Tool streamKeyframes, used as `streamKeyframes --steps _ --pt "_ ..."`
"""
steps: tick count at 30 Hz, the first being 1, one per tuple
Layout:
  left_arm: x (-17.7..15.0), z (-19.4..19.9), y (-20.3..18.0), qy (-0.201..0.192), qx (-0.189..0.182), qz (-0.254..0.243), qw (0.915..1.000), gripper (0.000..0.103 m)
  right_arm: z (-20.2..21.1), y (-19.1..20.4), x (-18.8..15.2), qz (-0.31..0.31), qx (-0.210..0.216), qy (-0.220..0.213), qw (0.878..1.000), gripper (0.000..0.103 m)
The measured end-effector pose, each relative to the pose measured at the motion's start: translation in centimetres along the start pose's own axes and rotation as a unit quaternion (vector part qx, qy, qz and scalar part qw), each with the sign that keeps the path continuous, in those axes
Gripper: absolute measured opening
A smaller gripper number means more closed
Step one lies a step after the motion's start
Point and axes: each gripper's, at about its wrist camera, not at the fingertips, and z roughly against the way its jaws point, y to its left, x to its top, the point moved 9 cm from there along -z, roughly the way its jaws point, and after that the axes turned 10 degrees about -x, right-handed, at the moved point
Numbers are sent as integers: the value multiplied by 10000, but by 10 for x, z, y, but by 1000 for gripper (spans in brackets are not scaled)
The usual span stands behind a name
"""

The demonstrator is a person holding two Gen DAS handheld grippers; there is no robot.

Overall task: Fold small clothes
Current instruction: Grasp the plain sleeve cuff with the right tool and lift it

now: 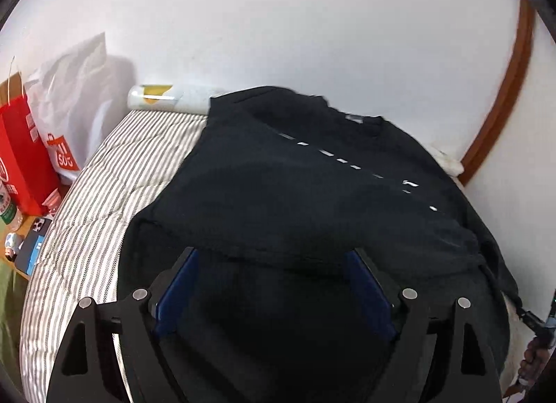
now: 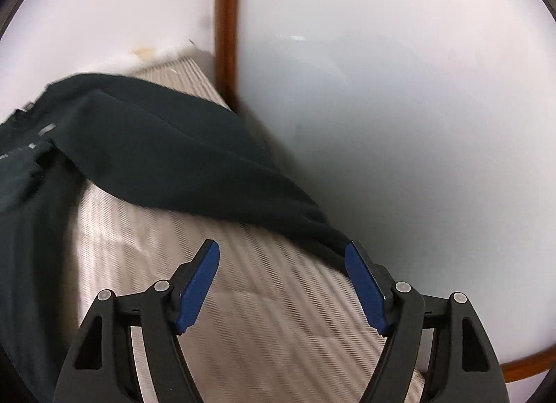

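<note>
Garment: a black long-sleeved cotton top point(image 1: 312, 194) lies spread on the grey-and-white striped quilted bed cover point(image 1: 87, 229), close to the white wall point(image 1: 278, 20).
Writing on the garment: a broken line of small white marks point(image 1: 340, 159) runs slantwise across the chest; too blurred to read as letters.
Long axis: the collar point(image 1: 358, 119) points toward the wall and the hem toward the camera, so the body runs from near to far; one sleeve point(image 2: 194, 166) stretches out to the right, slanting toward the right tongs.
Left tongs point(image 1: 272, 264): spread wide over the near hem, blue pads point(image 1: 180, 284) on either side of the cloth, holding nothing.
Right tongs point(image 2: 282, 257): spread wide above the striped cover; the sleeve end seems to reach the right-hand pad point(image 2: 365, 284), though motion blur hides whether they touch.
Bags: a red paper carrier bag point(image 1: 21, 159) and a white plastic bag with an orange printed label point(image 1: 62, 154) stand beside the bed; the label's letters are not legible.
Trim: a brown wooden curved rail point(image 2: 227, 20) runs up the wall.
</note>
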Motion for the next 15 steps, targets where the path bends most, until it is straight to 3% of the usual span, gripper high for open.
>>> streamKeyframes --steps 9,12,14,15 --pt "-19 3 -13 179 108 276 9994 86 -36 -7 10 95 193 22 9998 77" --pt "-28 6 -17 162 130 323 9993 86 -42 -7 15 3 430 122 9990 77" --pt "-31 7 -18 189 128 351 9991 86 -45 -7 17 -64 576 170 9982 66" --pt "-32 7 -19 213 112 375 9990 86 -43 -3 19 -61 755 145 9970 45"
